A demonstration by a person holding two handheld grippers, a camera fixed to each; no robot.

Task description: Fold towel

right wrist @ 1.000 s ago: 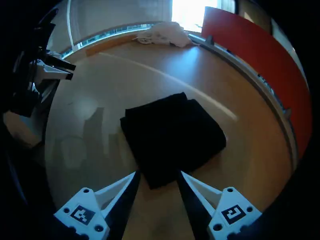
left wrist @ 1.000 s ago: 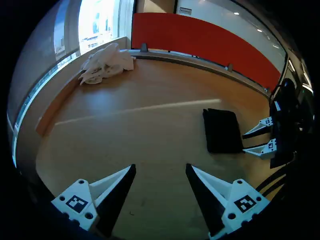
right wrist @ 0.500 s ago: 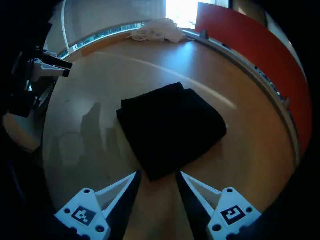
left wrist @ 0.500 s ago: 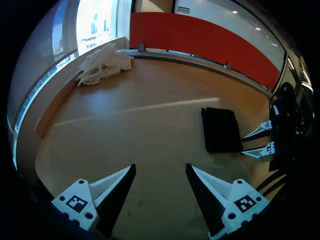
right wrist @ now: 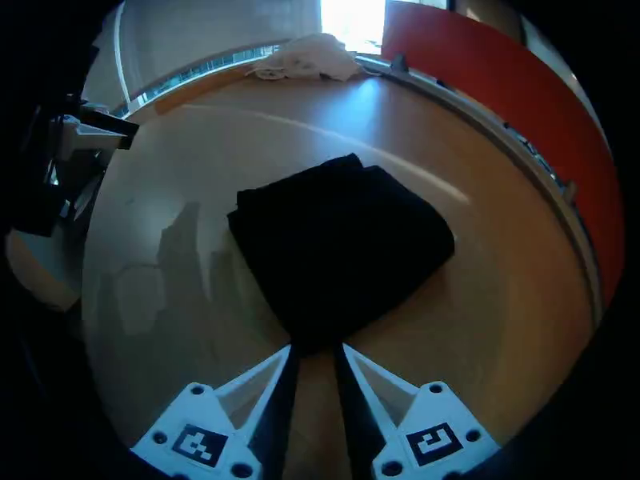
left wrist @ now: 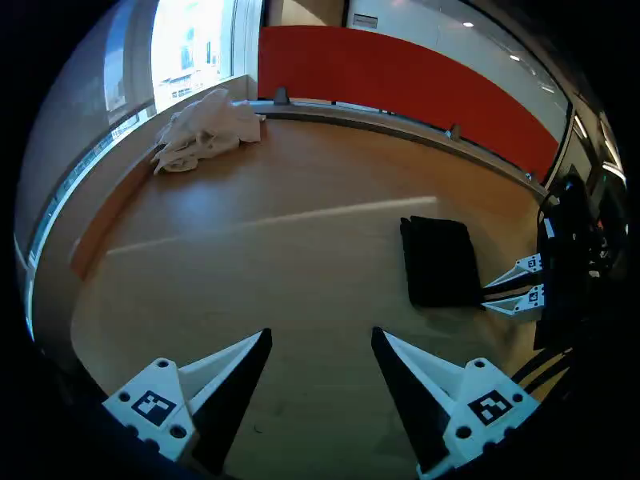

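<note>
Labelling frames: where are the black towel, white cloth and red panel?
black towel (right wrist: 344, 240), right gripper view, top face
white cloth (left wrist: 204, 128), left gripper view, heap's middle
red panel (left wrist: 400, 80), left gripper view, front face

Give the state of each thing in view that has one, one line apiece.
Black towel: folded, lying flat.
White cloth: crumpled in a heap.
Left gripper: open, holding nothing.
Right gripper: nearly closed around the black towel's near corner; firm grip unclear.
</note>
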